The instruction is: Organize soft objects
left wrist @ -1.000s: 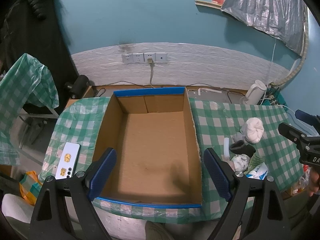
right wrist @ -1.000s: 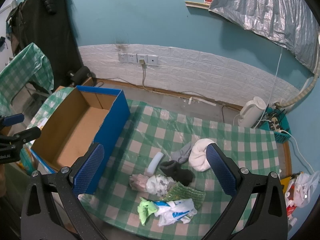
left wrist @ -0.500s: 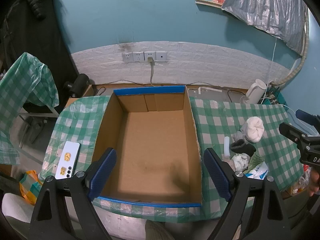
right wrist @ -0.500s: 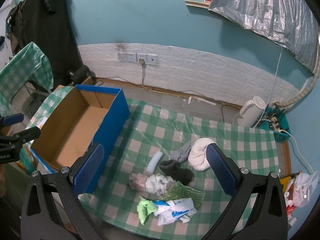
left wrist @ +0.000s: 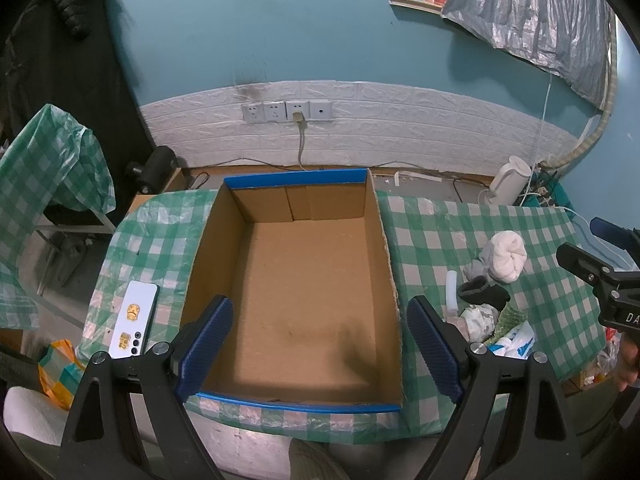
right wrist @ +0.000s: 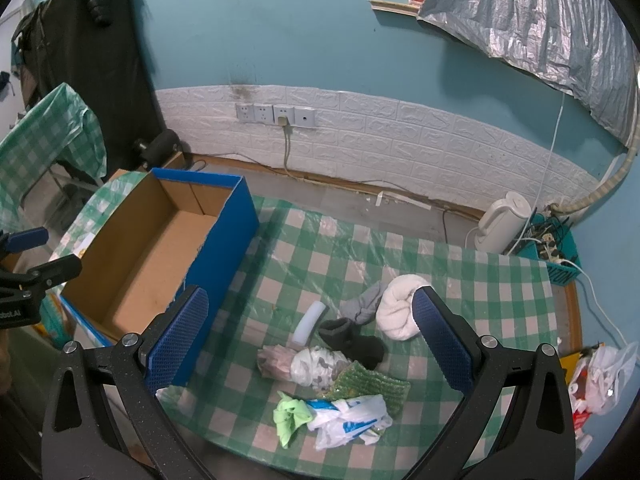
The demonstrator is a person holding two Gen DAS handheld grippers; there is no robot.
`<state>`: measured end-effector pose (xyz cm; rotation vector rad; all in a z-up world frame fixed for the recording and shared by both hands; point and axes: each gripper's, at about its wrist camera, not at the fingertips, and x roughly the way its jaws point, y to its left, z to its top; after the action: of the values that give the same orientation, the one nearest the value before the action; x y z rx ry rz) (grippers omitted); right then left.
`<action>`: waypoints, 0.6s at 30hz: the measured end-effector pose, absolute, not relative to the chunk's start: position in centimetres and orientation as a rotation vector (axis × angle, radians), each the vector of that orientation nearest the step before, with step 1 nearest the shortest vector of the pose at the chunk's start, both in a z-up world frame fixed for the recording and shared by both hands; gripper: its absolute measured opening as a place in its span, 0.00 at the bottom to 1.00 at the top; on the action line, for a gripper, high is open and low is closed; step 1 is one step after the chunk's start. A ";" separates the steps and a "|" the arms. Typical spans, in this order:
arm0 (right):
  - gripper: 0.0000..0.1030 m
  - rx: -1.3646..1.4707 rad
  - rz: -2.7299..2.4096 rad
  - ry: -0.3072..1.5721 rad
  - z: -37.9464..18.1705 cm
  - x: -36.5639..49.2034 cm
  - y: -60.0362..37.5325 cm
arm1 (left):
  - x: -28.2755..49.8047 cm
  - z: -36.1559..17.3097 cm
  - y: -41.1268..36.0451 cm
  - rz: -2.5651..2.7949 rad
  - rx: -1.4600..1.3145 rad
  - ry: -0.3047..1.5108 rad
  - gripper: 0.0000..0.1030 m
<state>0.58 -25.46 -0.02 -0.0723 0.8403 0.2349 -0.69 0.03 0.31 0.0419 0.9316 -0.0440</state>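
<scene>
The right tongs [left wrist: 600, 256] are cut off by the left view's edge.

I'm in a lived-in home room, not a lab. Behind the table [right wrist: 360, 248] with its green checked plastic cover runs a teal wall [right wrist: 320, 40] with white brick-pattern panelling [right wrist: 400, 136] and sockets [right wrist: 276, 114]; a white kettle [right wrist: 500, 220] sits on the floor beside the table, and a dark coat [right wrist: 80, 20] hangs left of it.

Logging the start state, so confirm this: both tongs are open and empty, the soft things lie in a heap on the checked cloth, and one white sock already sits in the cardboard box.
Not quite: the cardboard box holds nothing, as the left wrist view shows. The white sock lies on the checked cloth with the heap. Both the left tongs and right tongs are open and empty.
</scene>
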 end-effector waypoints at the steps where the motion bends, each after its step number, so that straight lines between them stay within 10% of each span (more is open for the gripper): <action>1: 0.98 -0.073 0.234 0.840 0.0 0.6 -25.5 | -0.8 0.3 0.0 -0.045 0.043 0.932 0.87; 18: 0.98 -0.073 0.233 0.845 -0.4 0.5 -25.5 | -1.0 -0.1 -0.5 -0.052 0.047 0.947 0.87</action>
<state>0.47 -25.55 -0.37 -0.0731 0.8450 0.2327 -1.02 -0.48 -0.09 0.0470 0.9474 -0.0524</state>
